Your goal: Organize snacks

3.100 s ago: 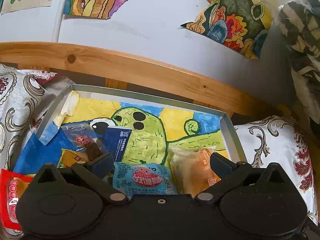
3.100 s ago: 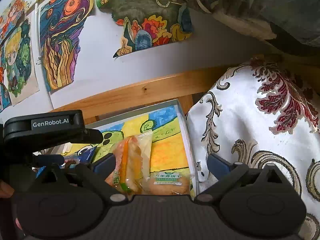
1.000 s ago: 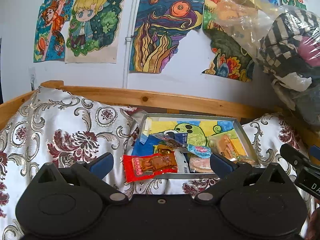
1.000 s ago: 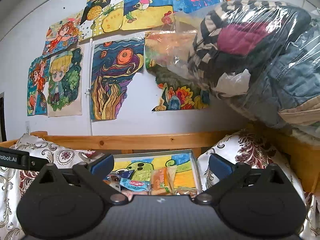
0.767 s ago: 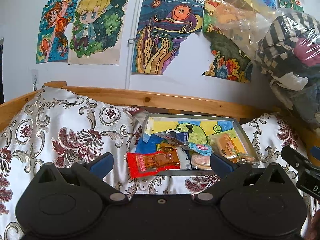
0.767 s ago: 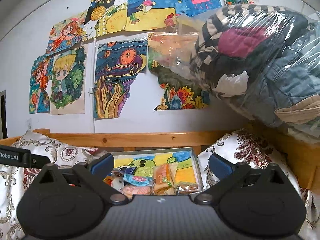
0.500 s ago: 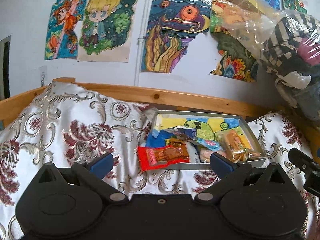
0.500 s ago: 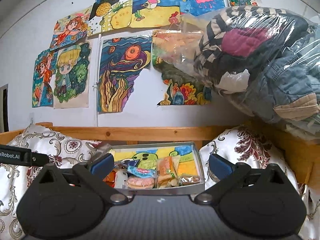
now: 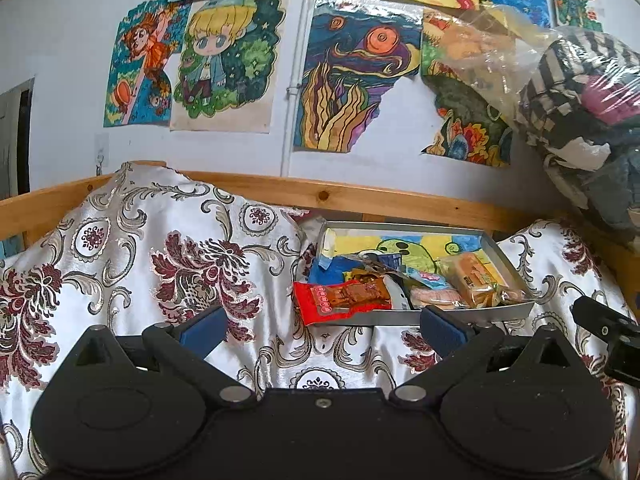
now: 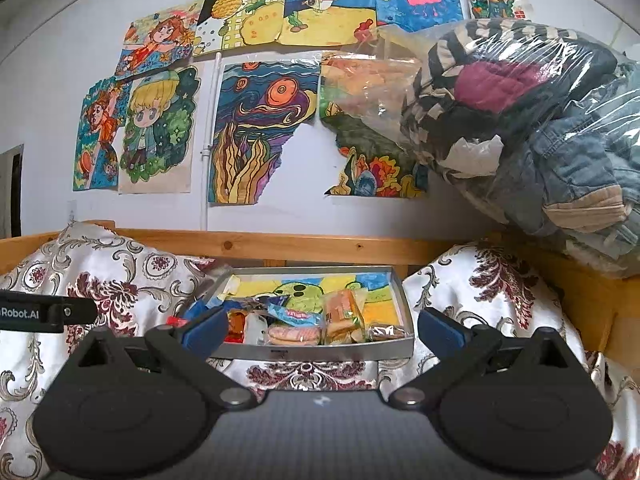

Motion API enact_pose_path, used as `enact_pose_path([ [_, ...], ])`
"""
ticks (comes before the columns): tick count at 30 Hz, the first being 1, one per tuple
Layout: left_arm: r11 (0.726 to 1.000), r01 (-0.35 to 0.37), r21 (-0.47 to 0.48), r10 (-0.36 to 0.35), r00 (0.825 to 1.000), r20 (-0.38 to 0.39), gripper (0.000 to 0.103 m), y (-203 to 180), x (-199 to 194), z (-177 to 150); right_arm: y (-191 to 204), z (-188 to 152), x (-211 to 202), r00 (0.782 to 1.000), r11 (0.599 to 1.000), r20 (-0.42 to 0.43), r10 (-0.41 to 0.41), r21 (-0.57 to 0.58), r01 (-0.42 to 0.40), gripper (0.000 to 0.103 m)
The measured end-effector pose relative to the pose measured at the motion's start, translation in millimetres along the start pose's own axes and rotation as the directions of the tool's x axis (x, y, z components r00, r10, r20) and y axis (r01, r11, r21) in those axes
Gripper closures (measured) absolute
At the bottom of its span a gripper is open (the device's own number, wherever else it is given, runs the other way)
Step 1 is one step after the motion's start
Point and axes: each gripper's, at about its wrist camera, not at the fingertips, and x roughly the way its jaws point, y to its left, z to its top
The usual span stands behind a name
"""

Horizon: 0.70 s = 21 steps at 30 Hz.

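At the left edge of the right wrist view, the black body of the left hand-held gripper (image 10: 44,314) bears white lettering reading "Robot.AI", its start cut off. Print on the snack packets is too small to read.

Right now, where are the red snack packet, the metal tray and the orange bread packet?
red snack packet (image 9: 344,298), left wrist view, middle of wrapper
metal tray (image 10: 320,354), right wrist view, front wall
orange bread packet (image 9: 474,278), left wrist view, top face
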Motion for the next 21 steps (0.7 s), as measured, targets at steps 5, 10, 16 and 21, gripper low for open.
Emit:
enact_pose_path([
  [5,1.0,0.013,0.01,-0.013,1.0,0.02,0.001,3.9,-11.4,-9.1,2.8,-4.6,-7.2,1.0,1.0,-0.024,-0.02,0.005,0.02,0.0],
  [10,1.0,0.02,0.004,-0.02,0.999,0.027,0.001,9.9,-22.0,-19.2,8.0,-9.6,-14.8,0.999,1.0,-0.045,-0.021,0.007,0.021,0.0],
  [16,1.0,0.017,-0.011,-0.017,1.0,0.016,0.001,18.9,-32.7,-34.1,17.4,-13.1,-23.7,0.998,1.0,-0.057,-0.008,-0.016,0.007,0.0],
  [21,1.0,0.015,-0.014,-0.015,1.0,0.013,0.001,23.9,-41.1,-44.7,22.8,-16.4,-29.4,0.997,1.0,-0.072,-0.002,-0.008,0.001,0.0],
])
